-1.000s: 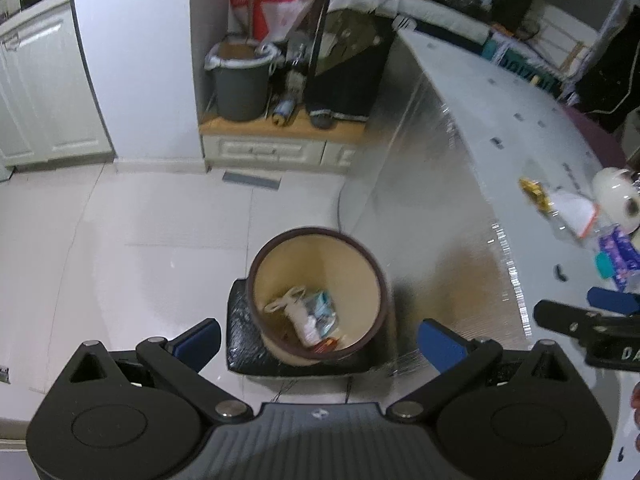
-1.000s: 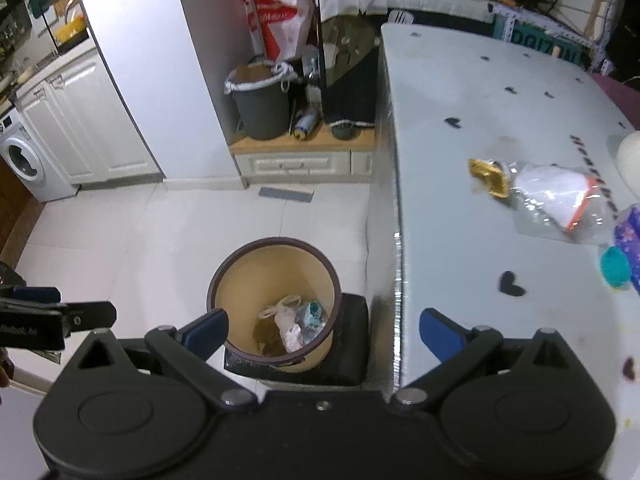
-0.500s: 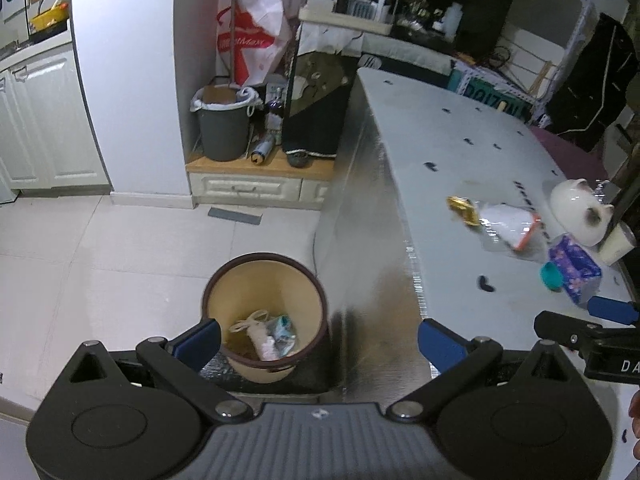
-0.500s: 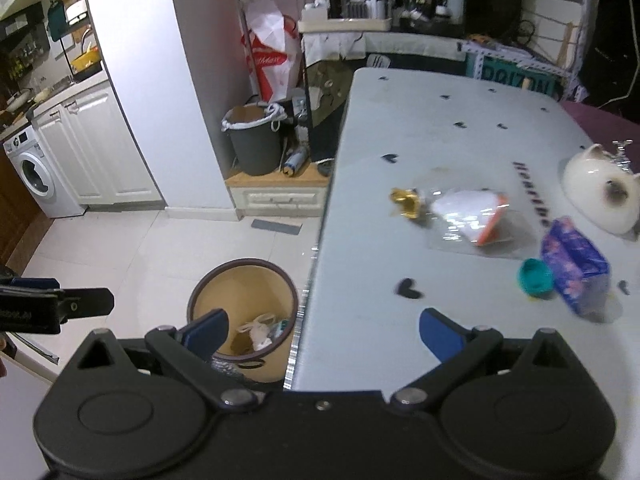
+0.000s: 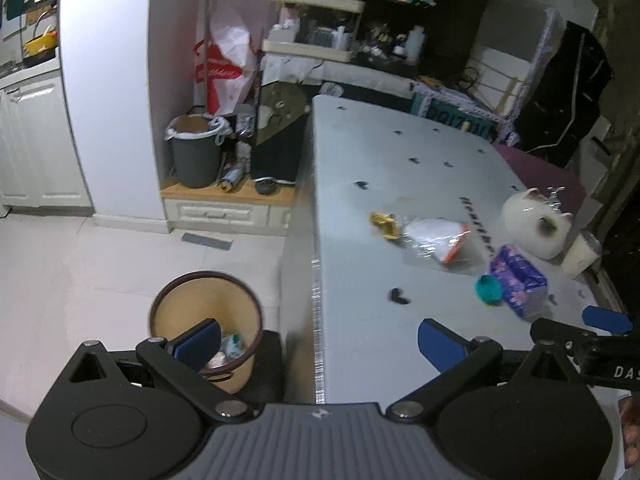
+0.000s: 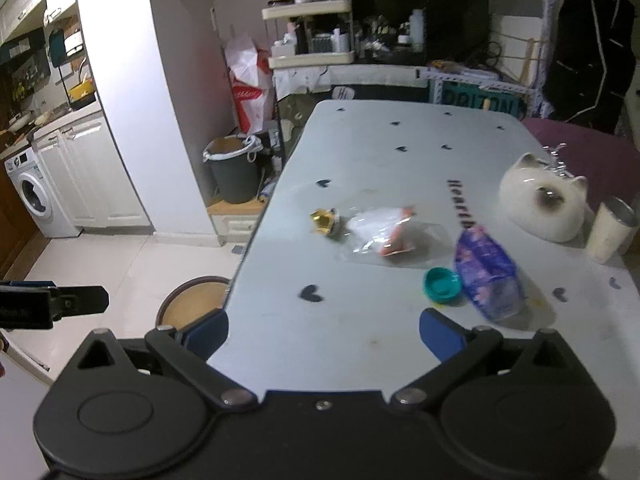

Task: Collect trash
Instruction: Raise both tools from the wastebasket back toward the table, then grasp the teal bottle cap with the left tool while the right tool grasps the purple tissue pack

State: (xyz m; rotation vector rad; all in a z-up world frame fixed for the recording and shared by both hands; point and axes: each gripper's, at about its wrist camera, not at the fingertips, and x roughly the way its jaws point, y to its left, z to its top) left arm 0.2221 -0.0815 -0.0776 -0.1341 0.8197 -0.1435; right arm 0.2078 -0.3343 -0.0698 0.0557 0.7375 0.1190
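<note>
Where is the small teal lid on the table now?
In the right wrist view the teal lid lies on the table, right of centre, touching the purple packet and just below the clear plastic bag.

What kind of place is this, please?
Most likely a home kitchen and dining area: a washing machine beside white cabinets, cluttered shelves, and a table with wrappers.

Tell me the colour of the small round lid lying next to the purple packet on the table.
The lid is teal; the right wrist view shows it best, touching the purple packet.
</note>
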